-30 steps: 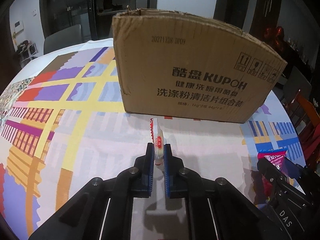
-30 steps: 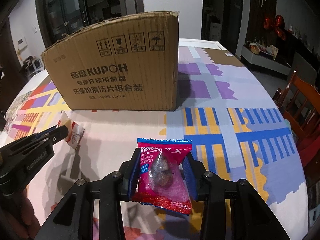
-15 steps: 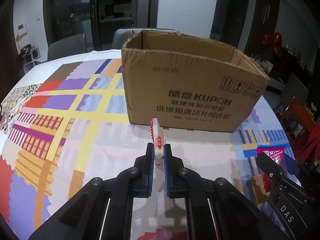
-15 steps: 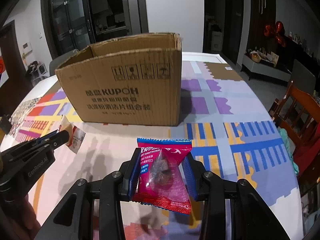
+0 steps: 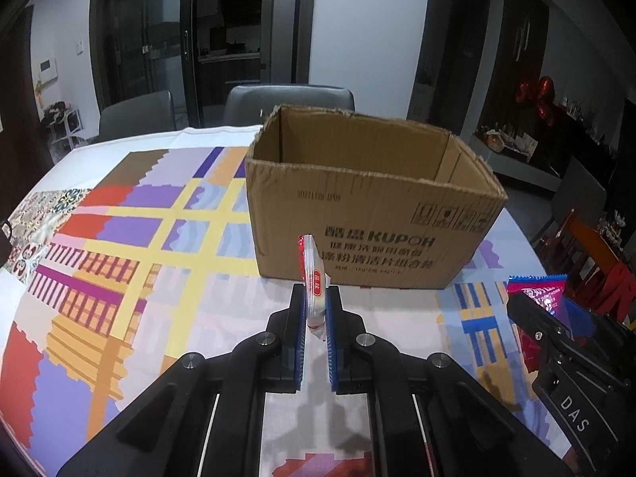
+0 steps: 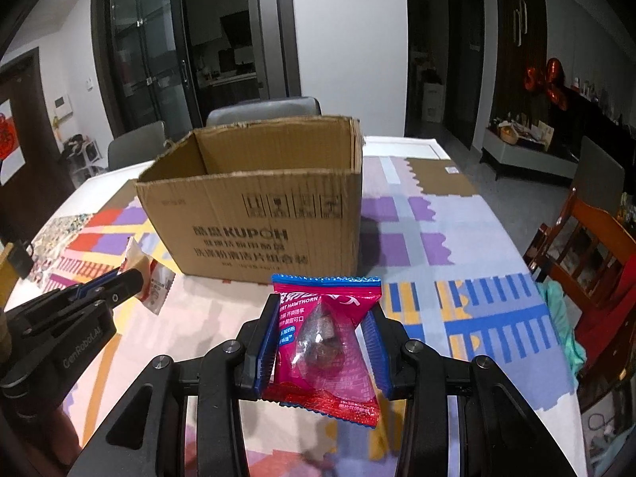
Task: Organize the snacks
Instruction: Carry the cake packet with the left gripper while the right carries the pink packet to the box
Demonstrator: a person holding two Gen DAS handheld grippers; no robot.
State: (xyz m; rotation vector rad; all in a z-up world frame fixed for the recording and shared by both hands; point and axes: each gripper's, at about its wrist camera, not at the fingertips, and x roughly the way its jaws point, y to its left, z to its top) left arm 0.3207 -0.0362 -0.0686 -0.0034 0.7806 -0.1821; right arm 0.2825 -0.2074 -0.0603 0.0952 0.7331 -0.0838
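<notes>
Both tools are rising above the table (image 5: 131, 246): the cardboard box (image 5: 369, 214) now shows its open top. The left tool (image 5: 316, 310) is clamping a white-and-red snack packet (image 5: 314, 278); the right tool (image 6: 322, 338) is clamping a pink hawthorn packet (image 6: 324, 334), readying both for dropping in.

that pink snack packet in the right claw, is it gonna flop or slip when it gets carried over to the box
The pink packet is probably light and floppy: its thin film hangs crinkled below the right claw. It may slip, since the wrapper looks glossy, though the ridged blue pads press both sides. The lump inside likely keeps the middle from collapsing. The box stands open ahead.
</notes>
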